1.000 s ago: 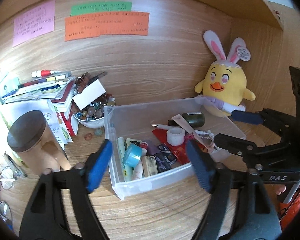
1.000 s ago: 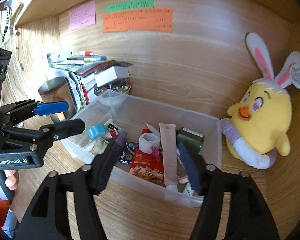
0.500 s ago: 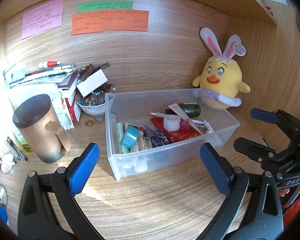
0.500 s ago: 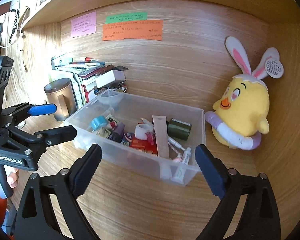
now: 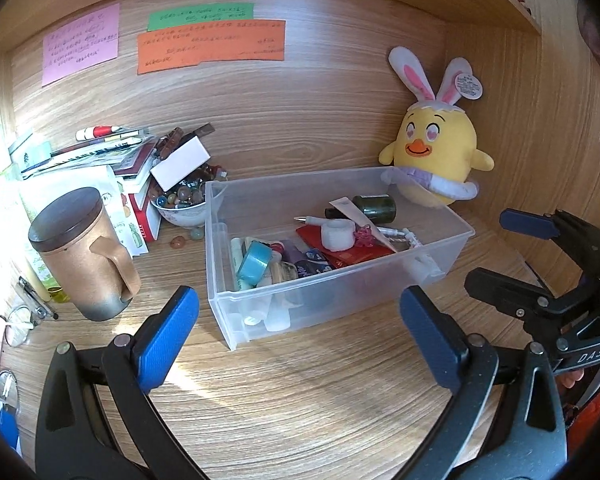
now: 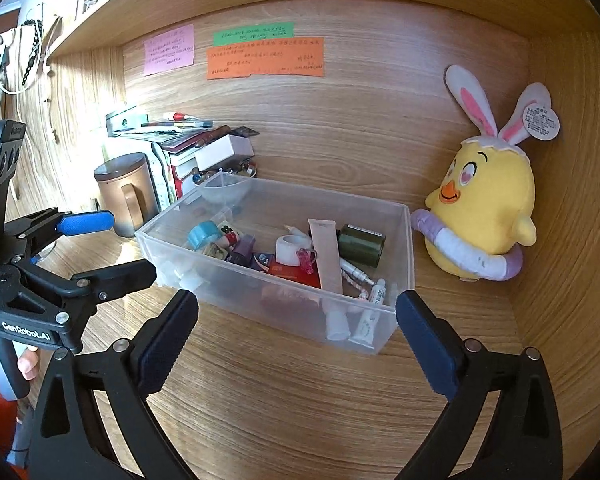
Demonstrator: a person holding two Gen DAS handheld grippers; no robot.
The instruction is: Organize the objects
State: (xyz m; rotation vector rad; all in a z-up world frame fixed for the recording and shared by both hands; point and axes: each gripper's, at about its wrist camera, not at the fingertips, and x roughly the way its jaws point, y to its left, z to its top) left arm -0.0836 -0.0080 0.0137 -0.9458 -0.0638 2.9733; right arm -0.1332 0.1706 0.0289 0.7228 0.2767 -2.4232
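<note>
1. Blue-padded, my left tongs (image 5: 298, 334) are spread wide, having just been opening, with nothing between the pads; they hang over bare bench (image 5: 300, 400).
2. My right tongs (image 6: 296, 334) have likewise just been opening, gape as wide and hold nothing.
3. The clear plastic bin (image 6: 396, 320) sits on the bench just beyond both tongs, apart from them, beside the yellow chick plush (image 6: 488, 208).
4. Inside the bin lie a blue tape roll (image 5: 255, 261), a white tape roll (image 6: 290, 251), a dark green bottle (image 6: 360, 244), a red packet (image 5: 346, 256) and small tubes.
</note>
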